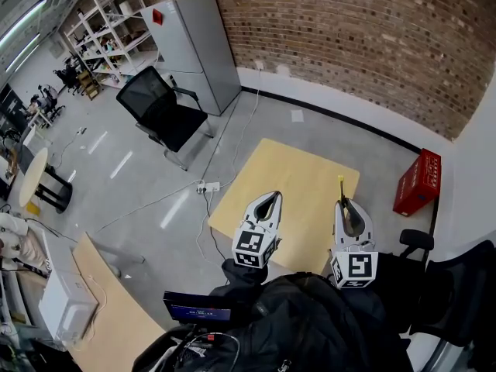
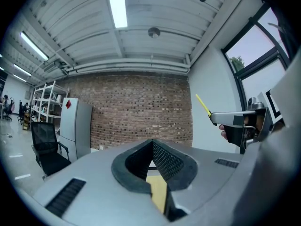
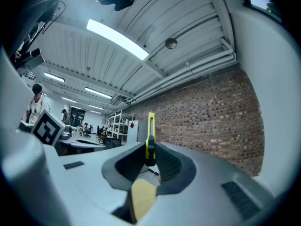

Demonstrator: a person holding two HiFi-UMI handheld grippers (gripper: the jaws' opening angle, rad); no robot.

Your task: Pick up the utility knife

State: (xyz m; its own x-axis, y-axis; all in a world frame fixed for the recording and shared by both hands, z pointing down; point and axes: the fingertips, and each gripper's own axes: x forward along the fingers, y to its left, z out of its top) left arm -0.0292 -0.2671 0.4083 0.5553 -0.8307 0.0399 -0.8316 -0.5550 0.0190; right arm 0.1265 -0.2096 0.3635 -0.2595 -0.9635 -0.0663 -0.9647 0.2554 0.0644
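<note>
Right gripper view shows us the right gripper point(image 3: 149, 158) clamped on the utility knife point(image 3: 150, 134): both dark ribbed pads press against its sides. The slim yellow body stands on edge between them, with its black slider at the jaw tips. The rest of the knife rises up past the tips. From the head view we see that the knife is lifted clear of the table point(image 1: 298, 178) and hangs over the table's right part.

Our left gripper point(image 2: 152, 160) carries nothing. Its jaws meet at the tips, and only a strip of the tan tabletop shows through the gap behind them. It sits level beside the right gripper, the two near each other but apart, both over the near edge of the table. A hand point(image 2: 224, 133) shows behind the right gripper's body in the left gripper view.

Further out, a white power strip point(image 1: 208, 186) lies on the grey floor just left of the table, with cables trailing from it. A red crate point(image 1: 417, 181) stands to the right, against the white wall. A black office chair point(image 1: 165, 111) and a grey refrigerator point(image 1: 198, 46) stand beyond the table, in front of the brick wall point(image 1: 349, 29), and white shelving point(image 1: 115, 31) is left of the refrigerator.
</note>
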